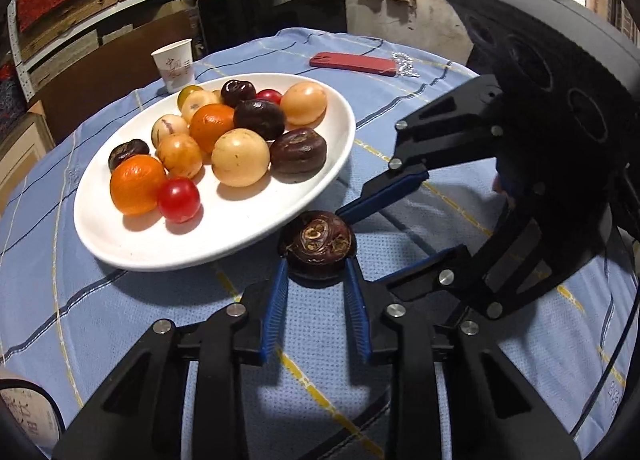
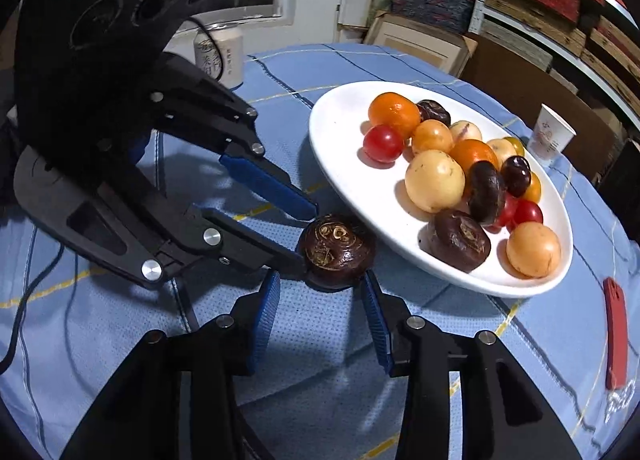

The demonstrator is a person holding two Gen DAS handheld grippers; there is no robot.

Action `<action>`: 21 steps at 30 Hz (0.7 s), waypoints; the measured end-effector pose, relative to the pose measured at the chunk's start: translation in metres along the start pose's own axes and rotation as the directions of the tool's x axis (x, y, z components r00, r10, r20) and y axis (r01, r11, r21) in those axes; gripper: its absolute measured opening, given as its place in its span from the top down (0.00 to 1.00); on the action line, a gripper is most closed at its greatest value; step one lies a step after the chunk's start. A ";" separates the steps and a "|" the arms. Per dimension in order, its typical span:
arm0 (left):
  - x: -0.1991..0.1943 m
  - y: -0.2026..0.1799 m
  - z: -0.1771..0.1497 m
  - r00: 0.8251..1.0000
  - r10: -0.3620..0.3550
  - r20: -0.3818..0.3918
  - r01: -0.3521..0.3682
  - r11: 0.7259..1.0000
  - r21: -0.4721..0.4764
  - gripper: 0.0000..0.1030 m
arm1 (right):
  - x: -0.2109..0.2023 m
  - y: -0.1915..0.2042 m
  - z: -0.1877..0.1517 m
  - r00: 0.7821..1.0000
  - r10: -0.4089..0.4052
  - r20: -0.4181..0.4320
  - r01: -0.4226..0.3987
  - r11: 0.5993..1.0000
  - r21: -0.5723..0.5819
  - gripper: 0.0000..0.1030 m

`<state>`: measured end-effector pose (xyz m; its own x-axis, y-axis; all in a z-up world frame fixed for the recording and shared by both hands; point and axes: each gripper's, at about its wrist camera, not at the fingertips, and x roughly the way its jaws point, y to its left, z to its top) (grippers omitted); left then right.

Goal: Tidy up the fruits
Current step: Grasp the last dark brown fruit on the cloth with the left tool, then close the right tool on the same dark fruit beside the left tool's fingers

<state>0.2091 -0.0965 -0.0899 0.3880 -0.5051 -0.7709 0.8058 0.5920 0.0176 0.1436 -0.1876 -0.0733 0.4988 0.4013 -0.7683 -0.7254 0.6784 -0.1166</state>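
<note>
White plate (image 1: 120,244) heaped with fruits (image 1: 240,156)

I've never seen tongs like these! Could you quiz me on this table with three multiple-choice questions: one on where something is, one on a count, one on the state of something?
1. Where is the lone dark brown fruit?
A. On the plate
B. On the tablecloth beside the plate
C. Inside the paper cup

2. How many oranges are on the plate?
A. One
B. Two
C. Four

3. How does the paper cup stand?
A. Upright
B. On its side
C. Upside down

Answers:
1 B: the lone dark brown fruit sits on the blue tablecloth, just off the rim of the white plate.
2 B: the oranges number two, one mid-plate and one at the edge.
3 A: the paper cup has its open mouth facing up.
</note>
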 end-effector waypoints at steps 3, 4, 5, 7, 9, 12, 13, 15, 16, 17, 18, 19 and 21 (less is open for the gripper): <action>0.001 0.000 0.000 1.000 -0.010 0.004 0.010 0.999 0.044 0.69 | -0.002 0.004 -0.001 1.000 -0.026 0.013 0.027 0.998 -0.062 0.52; 0.001 0.002 0.001 1.000 -0.004 0.000 0.004 0.999 0.047 0.64 | -0.003 0.003 0.000 0.999 -0.034 0.014 0.034 0.997 -0.071 0.49; 0.001 0.005 0.001 1.000 0.009 -0.005 -0.009 0.999 0.038 0.53 | -0.002 0.001 0.001 1.000 -0.016 0.010 0.017 0.998 -0.065 0.49; 0.001 0.016 0.001 1.000 -0.006 -0.019 0.006 1.000 -0.002 0.49 | -0.001 -0.005 0.001 1.000 0.002 0.007 -0.002 0.999 -0.040 0.49; 0.000 0.019 -0.001 1.000 -0.019 -0.021 0.019 1.000 0.010 0.49 | -0.001 -0.011 0.001 1.000 0.026 0.005 -0.026 1.000 -0.011 0.51; 0.005 0.024 -0.003 0.998 -0.053 -0.032 0.053 0.998 0.022 0.51 | 0.002 -0.017 0.001 0.998 0.065 0.003 -0.065 0.998 0.016 0.52; 0.006 0.028 -0.002 0.997 -0.067 -0.032 0.068 0.998 0.014 0.51 | 0.001 -0.018 0.001 0.998 0.066 0.003 -0.066 0.998 0.013 0.52; 0.007 0.028 -0.001 0.997 -0.074 -0.033 0.075 0.997 0.034 0.51 | 0.003 -0.019 0.002 0.997 0.078 0.001 -0.078 0.997 0.005 0.53; 0.008 0.028 -0.001 0.997 -0.075 -0.036 0.076 0.996 0.038 0.51 | 0.002 -0.019 0.002 0.996 0.088 -0.001 -0.088 0.996 -0.005 0.53; 0.008 0.027 -0.001 0.996 -0.075 -0.038 0.077 0.996 0.039 0.51 | 0.003 -0.019 0.003 0.995 0.095 -0.003 -0.095 0.995 -0.016 0.53; 0.008 0.025 -0.001 0.996 -0.075 -0.036 0.077 0.996 0.047 0.52 | 0.003 -0.015 0.005 0.993 0.114 -0.011 -0.114 0.993 -0.035 0.54; 0.008 0.023 -0.001 0.997 -0.064 -0.036 0.066 0.996 0.065 0.51 | 0.003 -0.012 0.007 0.995 0.103 -0.017 -0.104 0.993 -0.060 0.54; 0.008 0.023 -0.001 0.997 -0.073 -0.034 0.075 0.995 0.060 0.53 | 0.003 -0.015 0.007 0.993 0.120 -0.023 -0.121 0.991 -0.060 0.54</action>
<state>0.2303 -0.0865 -0.0968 0.3125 -0.5256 -0.7913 0.8580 0.5137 -0.0024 0.1590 -0.1923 -0.0692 0.3974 0.4657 -0.7907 -0.8076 0.5865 -0.0605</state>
